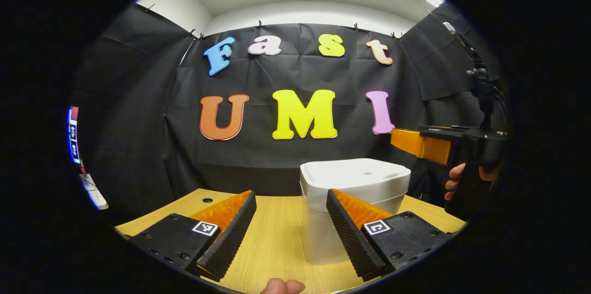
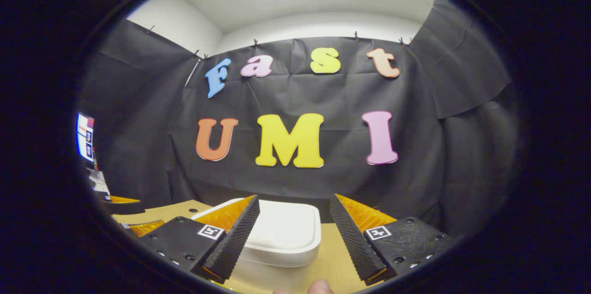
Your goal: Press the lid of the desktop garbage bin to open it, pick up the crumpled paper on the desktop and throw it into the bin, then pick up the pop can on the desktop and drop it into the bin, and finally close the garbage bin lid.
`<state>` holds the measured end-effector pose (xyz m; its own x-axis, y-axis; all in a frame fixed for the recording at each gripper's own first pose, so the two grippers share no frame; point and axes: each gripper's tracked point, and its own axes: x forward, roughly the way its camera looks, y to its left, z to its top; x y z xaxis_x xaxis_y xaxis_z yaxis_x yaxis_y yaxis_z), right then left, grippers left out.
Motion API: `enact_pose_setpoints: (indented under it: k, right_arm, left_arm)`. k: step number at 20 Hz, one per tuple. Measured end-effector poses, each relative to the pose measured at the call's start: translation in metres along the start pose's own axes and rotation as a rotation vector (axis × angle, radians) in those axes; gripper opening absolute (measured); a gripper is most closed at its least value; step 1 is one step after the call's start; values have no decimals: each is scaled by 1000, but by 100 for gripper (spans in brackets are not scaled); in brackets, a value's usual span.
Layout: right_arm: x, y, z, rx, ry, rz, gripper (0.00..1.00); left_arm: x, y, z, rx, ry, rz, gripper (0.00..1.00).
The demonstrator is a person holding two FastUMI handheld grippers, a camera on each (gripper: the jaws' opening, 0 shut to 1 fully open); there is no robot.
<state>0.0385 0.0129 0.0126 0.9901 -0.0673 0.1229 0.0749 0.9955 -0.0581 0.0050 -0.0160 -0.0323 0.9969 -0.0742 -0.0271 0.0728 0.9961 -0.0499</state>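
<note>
The white desktop garbage bin (image 1: 355,183) stands on the wooden table (image 1: 277,238) with its lid (image 1: 358,175) shut flat. My left gripper (image 1: 291,195) is open and empty, low over the table just in front of the bin; its right finger overlaps the bin's front. To the right of the bin and above lid height, a hand (image 1: 455,183) holds my right gripper (image 1: 399,139), pointing left. In the right gripper view the bin (image 2: 286,234) lies close below and slightly left. My right gripper (image 2: 293,199) hovers over its lid, open, with nothing between the fingers.
Black cloth walls close the booth behind and on both sides. A small round hole (image 1: 207,200) marks the table's far left. A lit screen (image 1: 73,135) hangs at the left edge. A camera stand (image 1: 482,86) rises at the right.
</note>
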Motion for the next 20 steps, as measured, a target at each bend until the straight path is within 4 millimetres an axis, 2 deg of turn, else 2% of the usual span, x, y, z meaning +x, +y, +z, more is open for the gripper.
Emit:
enact_pose_setpoints:
  k: [2, 5, 8, 10, 13, 16, 17, 20]
  right_arm:
    - [-16, -12, -6, -10, -21, -29, 96]
    - [-39, -20, -29, 35, 11, -44, 95]
    - [-52, -33, -55, 43, 46, -76, 95]
    - [-58, -40, -64, 29, 64, -94, 95]
    - [-62, -46, -66, 29, 53, -111, 95]
    - [-66, -40, -75, 21, 80, -91, 97]
    - [-70, -38, -73, 28, 79, -77, 95]
    - [-69, -37, -64, 46, 45, -59, 97]
  left_arm:
    - [0, -10, 2, 3, -6, -12, 98]
    - [-4, -19, 3, 13, -12, -12, 98]
    - [-10, -25, 8, 8, -28, -14, 98]
    - [-13, -26, 10, 18, -33, -7, 98]
    - [-14, -32, 9, 20, -32, -10, 98]
    - [-13, -35, 7, 4, -26, -6, 98]
    - [-11, -37, 4, -11, -18, -10, 98]
    - [-12, -39, 4, -6, -12, -2, 98]
